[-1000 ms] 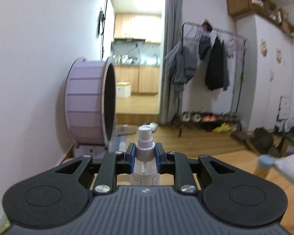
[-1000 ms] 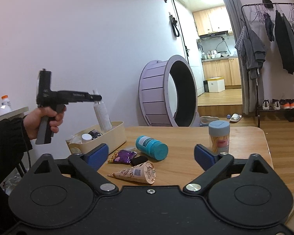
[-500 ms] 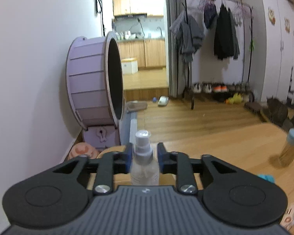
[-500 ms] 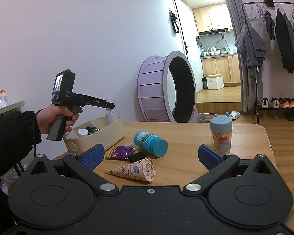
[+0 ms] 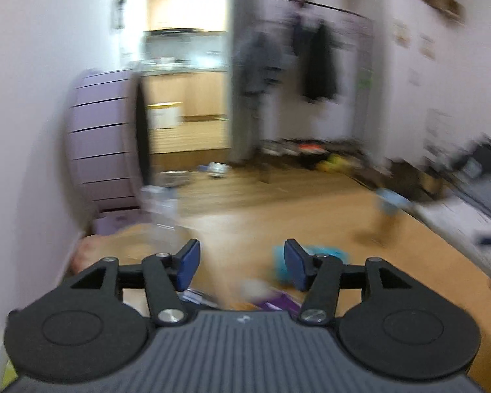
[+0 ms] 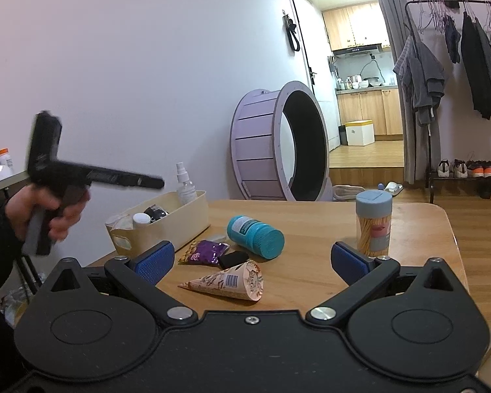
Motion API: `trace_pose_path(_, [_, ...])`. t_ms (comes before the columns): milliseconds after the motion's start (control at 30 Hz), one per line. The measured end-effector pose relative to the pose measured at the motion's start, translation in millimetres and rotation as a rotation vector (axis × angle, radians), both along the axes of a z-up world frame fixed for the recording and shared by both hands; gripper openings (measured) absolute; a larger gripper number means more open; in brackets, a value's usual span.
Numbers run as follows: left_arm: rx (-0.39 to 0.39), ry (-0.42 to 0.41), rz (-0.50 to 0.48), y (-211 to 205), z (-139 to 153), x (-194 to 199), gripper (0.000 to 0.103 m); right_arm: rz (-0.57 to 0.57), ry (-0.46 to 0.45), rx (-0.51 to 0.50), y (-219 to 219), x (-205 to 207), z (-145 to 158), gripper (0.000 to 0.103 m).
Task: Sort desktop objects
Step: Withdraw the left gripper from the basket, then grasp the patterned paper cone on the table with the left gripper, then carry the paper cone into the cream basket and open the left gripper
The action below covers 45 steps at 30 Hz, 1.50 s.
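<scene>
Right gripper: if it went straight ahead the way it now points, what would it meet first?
Probably the paper cone, lying on the table between the open right gripper fingers; the teal bottle lies beyond. Depth is uncertain.

I find no legible text in either view. The cone-shaped packet carries a barcode and print too small to read. The purple snack packet shows yellow lettering I cannot make out. The teal bottle has a pale label, unreadable. The left wrist view is blurred throughout.
</scene>
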<state>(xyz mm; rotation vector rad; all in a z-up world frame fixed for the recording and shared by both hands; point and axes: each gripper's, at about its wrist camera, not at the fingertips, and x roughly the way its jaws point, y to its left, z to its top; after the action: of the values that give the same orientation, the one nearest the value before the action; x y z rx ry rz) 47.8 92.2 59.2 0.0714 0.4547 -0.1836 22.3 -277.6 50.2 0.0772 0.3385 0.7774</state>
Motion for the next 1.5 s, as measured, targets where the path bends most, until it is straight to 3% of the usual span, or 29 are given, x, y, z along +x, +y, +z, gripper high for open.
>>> trace_pose_path(133, [0.058,0.060,-0.226,-35,-13,-11,0.057,0.047,0.024,-0.007,-2,-2,-1,0.103])
trace_pose_path(267, [0.106,0.127,-0.335,-53,-36,-3,0.057,0.122,0.059,-0.005,-4,-5,-2,0.103])
trace_pose_path(367, [0.130,0.179,-0.365,-62,-53,8,0.057,0.156,0.066,-0.008,-4,-8,-2,0.103])
trace_pose_path(600, [0.135,0.220,-0.355,-69,-76,30,0.057,0.212,0.132,-0.034,2,-8,-5,0.103])
trace_pose_path(867, [0.126,0.234,-0.353,-73,-82,39,0.056,0.223,0.134,-0.058,4,-13,-7,0.103])
trace_pose_path(967, [0.109,0.237,-0.366,-73,-85,37,0.040,0.219,0.132,-0.060,3,-14,-6,0.103])
trace_pose_path(1000, [0.103,0.229,-0.367,-73,-84,34,0.028,0.217,0.132,-0.060,2,-14,-6,0.103])
trace_pose_path(1033, [0.096,0.221,-0.368,-72,-83,32,0.024,0.214,0.131,-0.057,2,-14,-6,0.103])
trace_pose_path(1300, [0.017,0.105,-0.318,-55,-58,9,0.021,0.193,0.116,-0.033,0,-13,-3,0.103])
trace_pose_path(1500, [-0.063,-0.018,-0.223,-28,-29,-21,0.021,0.191,0.109,-0.022,7,-13,-1,0.103])
